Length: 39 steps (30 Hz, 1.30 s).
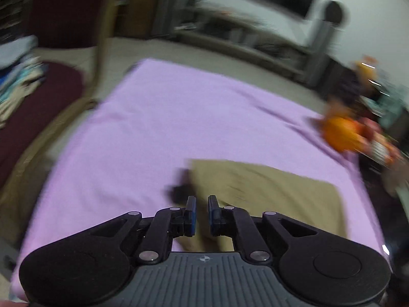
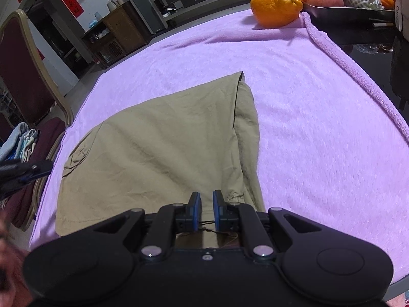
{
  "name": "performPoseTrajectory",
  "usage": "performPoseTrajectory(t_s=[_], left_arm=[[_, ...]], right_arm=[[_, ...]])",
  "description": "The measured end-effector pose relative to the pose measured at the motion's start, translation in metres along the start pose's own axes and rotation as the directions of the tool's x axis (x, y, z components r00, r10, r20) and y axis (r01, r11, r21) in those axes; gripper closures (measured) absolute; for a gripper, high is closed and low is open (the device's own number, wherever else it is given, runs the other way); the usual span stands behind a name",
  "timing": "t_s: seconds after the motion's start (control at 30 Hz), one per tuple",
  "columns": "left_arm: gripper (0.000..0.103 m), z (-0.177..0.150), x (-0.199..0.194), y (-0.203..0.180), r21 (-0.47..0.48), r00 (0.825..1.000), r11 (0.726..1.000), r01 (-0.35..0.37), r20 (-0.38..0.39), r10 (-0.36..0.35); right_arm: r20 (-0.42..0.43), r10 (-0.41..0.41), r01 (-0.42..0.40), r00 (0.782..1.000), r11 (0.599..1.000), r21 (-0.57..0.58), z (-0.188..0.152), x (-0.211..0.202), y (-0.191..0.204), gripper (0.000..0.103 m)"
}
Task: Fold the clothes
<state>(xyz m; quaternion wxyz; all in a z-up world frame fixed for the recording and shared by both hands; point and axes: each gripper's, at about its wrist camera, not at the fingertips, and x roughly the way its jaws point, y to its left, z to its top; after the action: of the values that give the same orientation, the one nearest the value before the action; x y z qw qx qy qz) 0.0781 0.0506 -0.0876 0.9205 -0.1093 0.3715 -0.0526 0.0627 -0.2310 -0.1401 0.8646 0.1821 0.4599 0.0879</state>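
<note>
A khaki garment (image 2: 158,148) lies folded flat on a purple blanket (image 2: 306,128), with a folded edge along its right side. My right gripper (image 2: 207,199) hovers over the garment's near edge, its blue pads a narrow gap apart with nothing between them. The left wrist view is blurred by motion. In it the khaki garment (image 1: 268,194) lies to the lower right on the purple blanket (image 1: 153,128). My left gripper (image 1: 202,204) sits above the garment's left edge, narrowly open and empty. Its tip (image 2: 38,168) shows at the far left of the right wrist view.
A large orange (image 2: 276,5) rests on the blanket's far corner beside a dark tray of fruit (image 2: 345,10). A dark red chair (image 2: 23,71) to the left holds a stack of clothes (image 2: 20,140). A small dark blurred shape (image 1: 179,186) lies by the garment's left edge.
</note>
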Motion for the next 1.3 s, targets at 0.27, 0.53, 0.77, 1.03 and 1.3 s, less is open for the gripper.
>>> performPoseTrajectory(t_s=[0.27,0.53,0.77,1.03,1.3], left_arm=[[0.087,-0.036,0.044,-0.023,0.207,0.968,0.971,-0.121,-0.191,0.161],[0.087,-0.044,0.031,-0.018,0.204,0.961,0.965,-0.164,-0.189,0.203],[0.087,-0.048,0.025,-0.018,0.223,0.959,0.958,-0.183,-0.175,0.224],[0.079,-0.052,0.025,-0.018,0.249,0.956,0.947,-0.202,-0.16,0.246],[0.071,-0.048,0.019,-0.011,0.207,0.955,0.954,-0.216,-0.159,0.251]], right_arm=[[0.001,-0.009,0.009,1.0,1.0,0.025,0.0,-0.013,-0.007,0.092],[0.021,0.025,-0.024,0.999,0.998,-0.05,-0.002,-0.018,0.012,0.078],[0.049,0.095,-0.083,0.994,0.976,-0.2,-0.006,-0.017,0.053,0.078],[0.017,0.067,-0.061,0.998,0.968,-0.243,-0.013,0.004,0.034,0.097],[0.093,-0.103,0.077,0.99,0.964,0.253,-0.001,-0.04,-0.077,0.091]])
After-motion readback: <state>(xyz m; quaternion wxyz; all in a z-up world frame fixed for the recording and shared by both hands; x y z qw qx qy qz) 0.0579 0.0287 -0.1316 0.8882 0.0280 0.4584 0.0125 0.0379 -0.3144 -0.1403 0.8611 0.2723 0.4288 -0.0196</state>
